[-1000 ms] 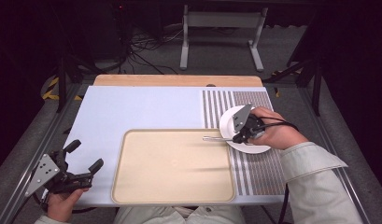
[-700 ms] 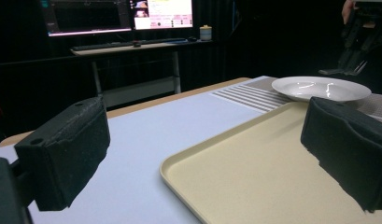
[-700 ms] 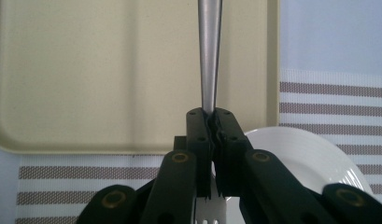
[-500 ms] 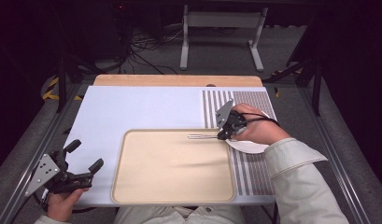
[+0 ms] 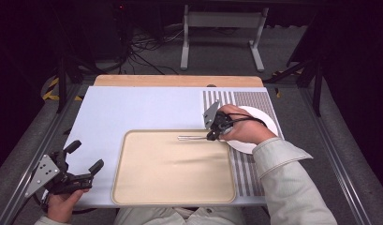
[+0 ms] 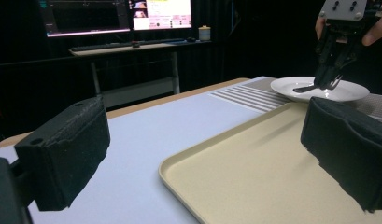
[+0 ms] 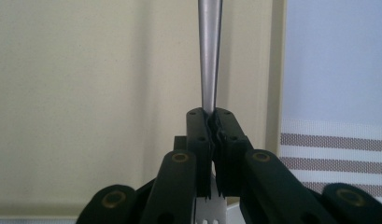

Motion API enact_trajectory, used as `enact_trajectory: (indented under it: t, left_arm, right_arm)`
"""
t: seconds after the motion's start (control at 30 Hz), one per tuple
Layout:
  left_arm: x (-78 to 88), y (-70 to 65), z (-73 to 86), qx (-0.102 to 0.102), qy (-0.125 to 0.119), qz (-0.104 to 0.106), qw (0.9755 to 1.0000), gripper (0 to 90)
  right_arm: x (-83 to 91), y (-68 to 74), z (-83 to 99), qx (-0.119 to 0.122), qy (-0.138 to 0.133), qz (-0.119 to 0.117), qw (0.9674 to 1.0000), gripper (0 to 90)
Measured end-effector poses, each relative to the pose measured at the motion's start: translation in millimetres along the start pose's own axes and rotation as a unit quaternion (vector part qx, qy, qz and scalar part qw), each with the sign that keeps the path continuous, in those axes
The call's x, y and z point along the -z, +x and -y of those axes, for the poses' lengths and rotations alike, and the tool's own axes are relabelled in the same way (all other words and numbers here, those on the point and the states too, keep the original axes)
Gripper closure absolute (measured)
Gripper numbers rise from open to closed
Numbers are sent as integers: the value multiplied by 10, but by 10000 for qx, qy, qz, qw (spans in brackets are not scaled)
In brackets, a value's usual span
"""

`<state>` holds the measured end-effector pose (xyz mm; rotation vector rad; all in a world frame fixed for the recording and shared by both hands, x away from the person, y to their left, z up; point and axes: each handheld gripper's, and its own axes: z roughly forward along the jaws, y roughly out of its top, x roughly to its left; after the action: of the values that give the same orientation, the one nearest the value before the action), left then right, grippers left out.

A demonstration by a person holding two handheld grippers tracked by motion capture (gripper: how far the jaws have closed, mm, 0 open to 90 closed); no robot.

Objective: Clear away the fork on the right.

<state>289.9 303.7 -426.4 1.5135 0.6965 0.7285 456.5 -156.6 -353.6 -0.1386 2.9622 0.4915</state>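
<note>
Jaws of our right gripper (image 5: 211,136) are pinched tight on a fork (image 5: 193,137), its handle reaching left over the far edge of the beige tray (image 5: 173,187), beside the white plate (image 5: 268,123). Our left gripper (image 5: 81,155) hovers wide apart and empty off the bench's (image 5: 142,108) near left corner, with open tray between; the fork's tines are mostly hidden behind the jaws.

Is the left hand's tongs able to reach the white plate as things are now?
Probably not easily: the left tongs are at the table's near left corner, and the plate lies far right, with the right hand over it.
</note>
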Motion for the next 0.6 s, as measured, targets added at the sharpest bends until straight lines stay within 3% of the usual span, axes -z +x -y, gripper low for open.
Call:
enact_trajectory:
  t: [0.6]
  left_arm:
    - [5, 1, -1, -2, -12, 5, 10000, 22]
  right_arm:
    - [-341, -54, -154, 140, 132, -280, 9994, 864]
